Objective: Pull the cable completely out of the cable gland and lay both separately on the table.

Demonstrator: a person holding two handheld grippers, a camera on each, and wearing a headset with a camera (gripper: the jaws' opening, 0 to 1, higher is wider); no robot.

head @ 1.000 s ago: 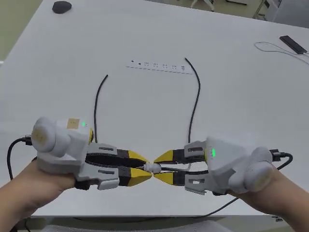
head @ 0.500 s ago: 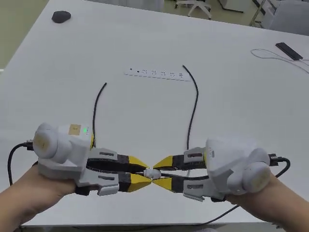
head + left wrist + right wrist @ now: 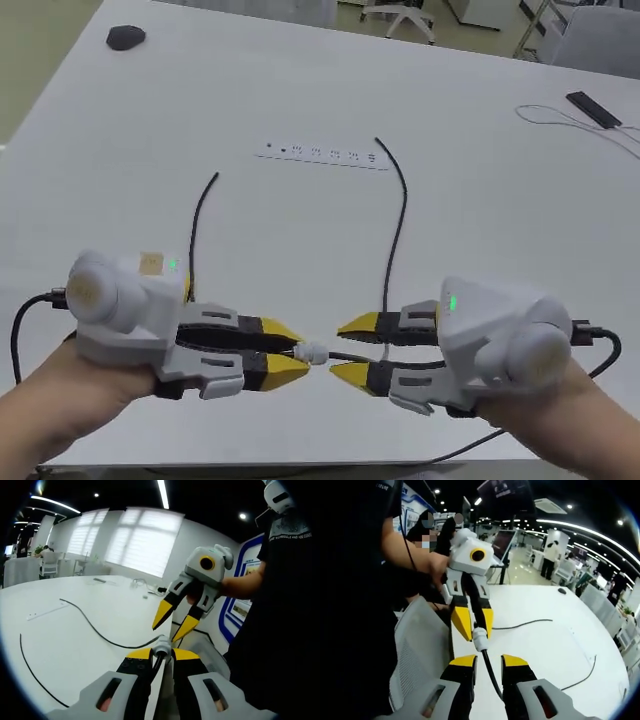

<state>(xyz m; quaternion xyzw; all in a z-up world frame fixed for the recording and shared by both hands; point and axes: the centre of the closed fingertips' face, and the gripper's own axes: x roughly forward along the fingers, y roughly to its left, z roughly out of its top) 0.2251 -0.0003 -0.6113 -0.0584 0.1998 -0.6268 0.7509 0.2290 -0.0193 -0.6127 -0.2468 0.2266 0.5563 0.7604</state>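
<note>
— Labels or writing, anything readable?
— White print on a black shirt (image 3: 288,526), upper right of the left gripper view, too small to read. Faint marks along the power strip (image 3: 325,154), upper centre of the head view, equally unreadable.
— Tool state?
— Left gripper (image 3: 298,356), lower centre of the head view: pressed together on the white cable gland (image 3: 313,352). Right gripper (image 3: 345,350), just beside it: spread, with the cable (image 3: 395,235) leaving the gland and passing between the yellow tips.
— And past that?
— Climbs the white table (image 3: 300,80) toward upper centre, ending near the strip. Second cable (image 3: 195,230) at left, well apart.
</note>
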